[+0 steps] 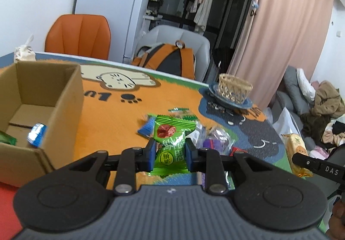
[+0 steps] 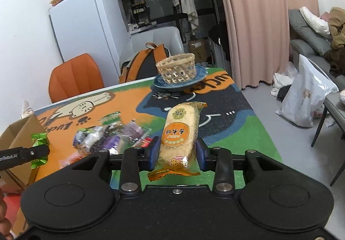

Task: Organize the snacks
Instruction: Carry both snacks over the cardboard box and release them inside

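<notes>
Left gripper (image 1: 169,154) is pinching the green packet (image 1: 172,140) mid-body at frame centre, right gripper (image 2: 177,153) is clamping the orange-wrapped cake (image 2: 180,134) likewise; both are probably light, crinkly, slippery and crushable, cardboard box (image 1: 62,97) waiting left.

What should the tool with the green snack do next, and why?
Probably swing left and carry the green snack packet over the open cardboard box. The left tool already grips it above the table, and the box, just to its left, already holds a blue-wrapped snack.
</notes>
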### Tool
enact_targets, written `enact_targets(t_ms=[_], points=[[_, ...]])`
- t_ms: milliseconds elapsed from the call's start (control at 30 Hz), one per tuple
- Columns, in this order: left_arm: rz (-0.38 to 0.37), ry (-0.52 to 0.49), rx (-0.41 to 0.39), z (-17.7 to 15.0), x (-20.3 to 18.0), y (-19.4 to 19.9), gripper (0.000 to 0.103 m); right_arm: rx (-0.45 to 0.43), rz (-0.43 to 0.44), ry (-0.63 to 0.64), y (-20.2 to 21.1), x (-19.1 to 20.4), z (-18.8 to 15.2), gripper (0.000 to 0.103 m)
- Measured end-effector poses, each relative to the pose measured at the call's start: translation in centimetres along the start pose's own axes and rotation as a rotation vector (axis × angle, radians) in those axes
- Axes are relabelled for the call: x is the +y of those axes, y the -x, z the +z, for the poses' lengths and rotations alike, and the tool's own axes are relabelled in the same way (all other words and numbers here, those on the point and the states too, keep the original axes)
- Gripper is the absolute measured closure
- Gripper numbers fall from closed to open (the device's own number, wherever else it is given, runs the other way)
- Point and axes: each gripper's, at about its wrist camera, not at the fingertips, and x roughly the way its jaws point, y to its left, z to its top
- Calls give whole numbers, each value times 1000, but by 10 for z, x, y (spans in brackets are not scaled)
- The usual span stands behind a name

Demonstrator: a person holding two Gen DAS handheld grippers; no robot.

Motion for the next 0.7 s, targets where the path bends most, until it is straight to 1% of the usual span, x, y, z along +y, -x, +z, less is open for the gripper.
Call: enact_targets(t_ms=[267,333,433,567,700], points=[[-15,6,-48,12,11,23,77,-59,-4,-14,25,8,6,67],[-13,17,-71,17,15,30,77,-62,20,-30,29,9,9,67],[-3,26,-98,22,21,39,77,-71,42,-24,31,16,13,67],[26,40,-97,29,34,45,77,-64,85,-19,29,27,16,67],[59,51,-120,34,47,54,77,-72,109,3,25,41,21,67]])
